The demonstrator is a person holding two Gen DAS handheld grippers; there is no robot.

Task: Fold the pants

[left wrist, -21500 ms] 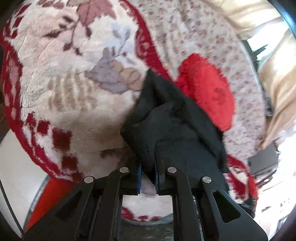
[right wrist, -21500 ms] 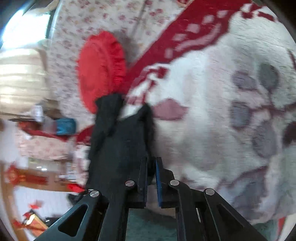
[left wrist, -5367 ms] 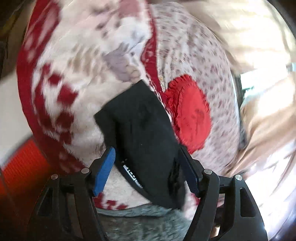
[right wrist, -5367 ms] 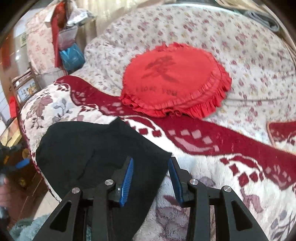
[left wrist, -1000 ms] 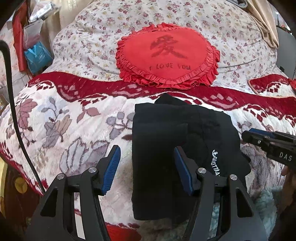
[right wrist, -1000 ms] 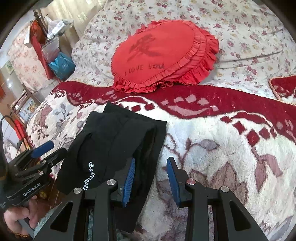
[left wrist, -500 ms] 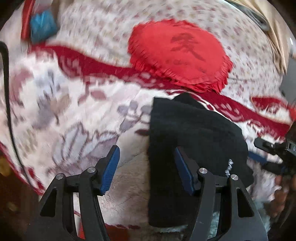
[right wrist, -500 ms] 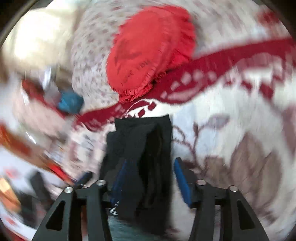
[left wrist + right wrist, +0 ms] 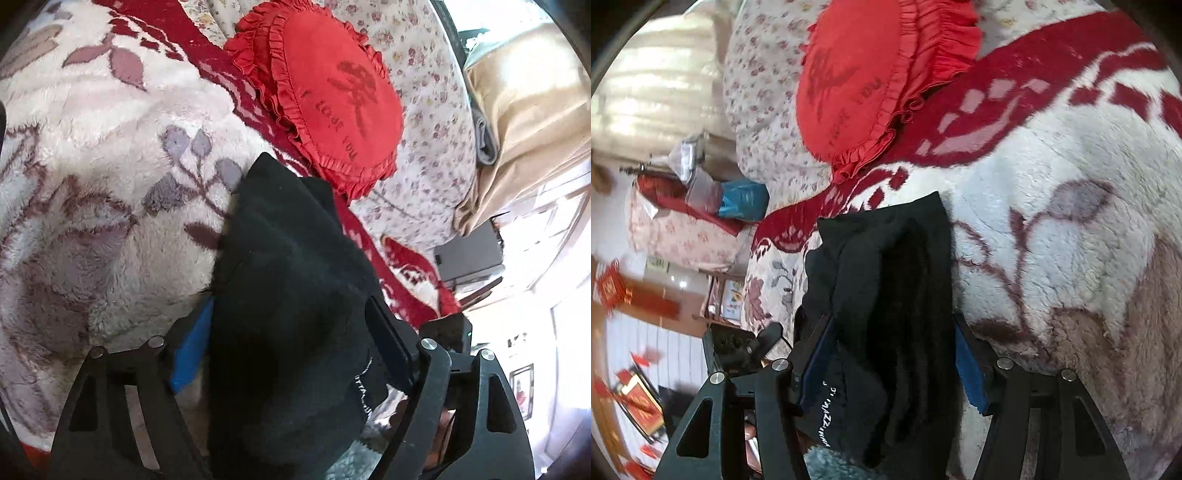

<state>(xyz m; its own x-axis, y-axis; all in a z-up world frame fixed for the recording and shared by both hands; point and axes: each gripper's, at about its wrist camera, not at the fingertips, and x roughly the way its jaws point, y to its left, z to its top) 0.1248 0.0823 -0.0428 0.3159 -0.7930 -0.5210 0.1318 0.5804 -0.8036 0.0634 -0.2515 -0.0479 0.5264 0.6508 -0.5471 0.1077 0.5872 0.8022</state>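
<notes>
Now the folded black pants [image 9: 288, 295] lie on the fleece blanket [image 9: 92, 192], near the red cushion [image 9: 332, 92], straddled by both grippers' released jaws; clumsy squeezing could bunch the loose layers.

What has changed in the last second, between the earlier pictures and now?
Both grippers moved in over the folded black pants: the left gripper and the right gripper now straddle the bundle, one from each side, with jaws open, where a second ago they hung back from it. Neither has closed yet. The pants stayed folded on the blanket, and the red pillow stayed in place.
</notes>
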